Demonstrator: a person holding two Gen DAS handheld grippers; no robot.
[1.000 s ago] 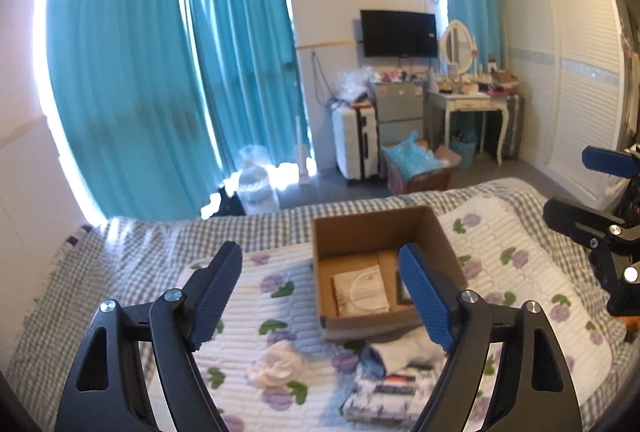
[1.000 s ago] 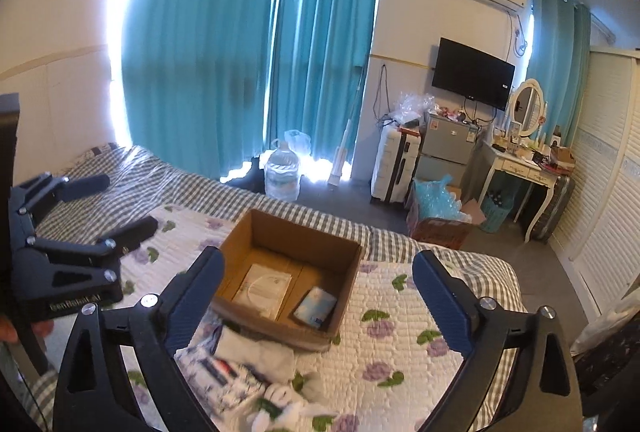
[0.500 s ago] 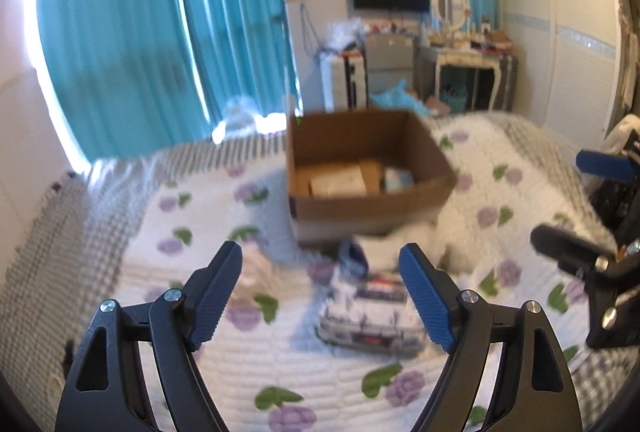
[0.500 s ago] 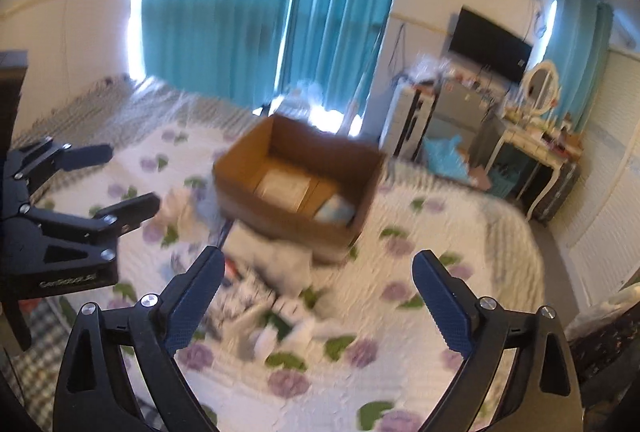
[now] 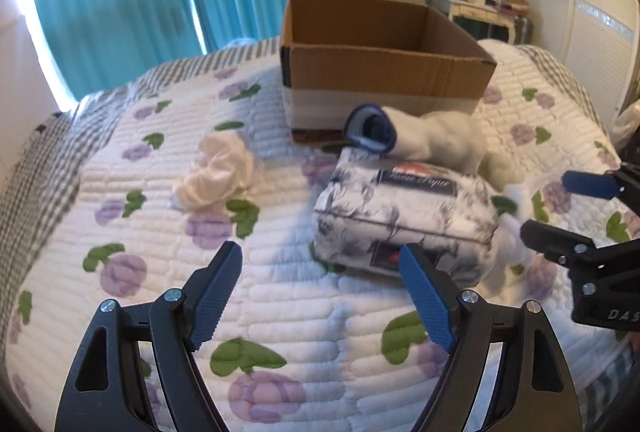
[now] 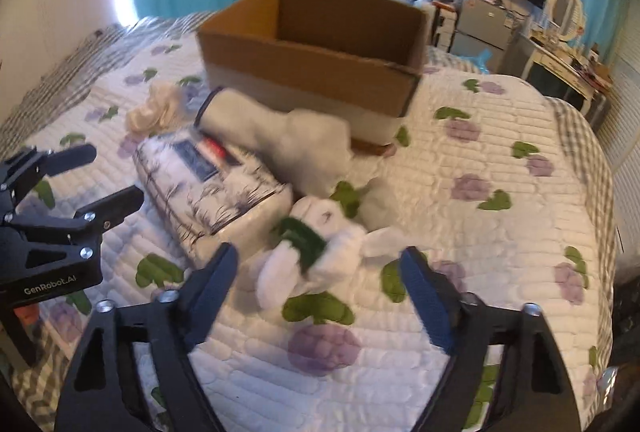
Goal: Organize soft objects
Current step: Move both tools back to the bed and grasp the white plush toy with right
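Now, left to right:
Left gripper (image 5: 320,296): you're holding it wide open, gripping nothing, near the tissue pack (image 5: 404,220).
Right gripper (image 6: 318,292): you're keeping it spread, empty, over the plush bunny (image 6: 316,244).
Box (image 6: 312,60): sitting far, behind both.

Both grippers have come down low toward the quilt (image 5: 320,312) since 1.0 s ago. Cardboard box (image 5: 384,60), then seen from above with contents showing, now presents its side wall at 12 o'clock. Left gripper (image 5: 320,296) now close to tissue pack (image 5: 404,216) at 1 o'clock. Right gripper (image 6: 320,292) now just short of plush toy (image 6: 316,248) at 12 o'clock. Jaw spread unchanged.
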